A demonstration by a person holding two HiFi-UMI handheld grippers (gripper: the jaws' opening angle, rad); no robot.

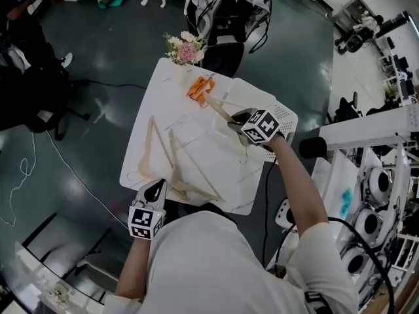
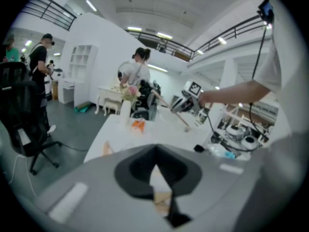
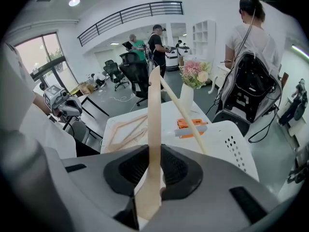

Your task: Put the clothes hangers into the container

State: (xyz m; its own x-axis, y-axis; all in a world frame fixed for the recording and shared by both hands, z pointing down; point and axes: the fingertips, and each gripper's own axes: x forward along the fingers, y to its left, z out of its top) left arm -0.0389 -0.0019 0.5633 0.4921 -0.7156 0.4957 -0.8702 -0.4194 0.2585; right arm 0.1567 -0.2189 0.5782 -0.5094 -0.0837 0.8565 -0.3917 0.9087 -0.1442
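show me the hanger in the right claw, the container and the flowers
held hanger [image 3: 154, 124]: right gripper view, lower stretch of its wooden arm
container [image 3: 231, 140]: right gripper view, white surface beside the holes
flowers [image 1: 185, 48]: head view, pink blooms

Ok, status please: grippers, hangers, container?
Right gripper shut on a hanger, over the container. Left gripper looks shut, at table edge by more hangers. Nothing seen in the way.

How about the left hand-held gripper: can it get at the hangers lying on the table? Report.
Probably yes. The left hand-held gripper sits at the near edge of the table, right beside the hangers, and nothing lies between them.
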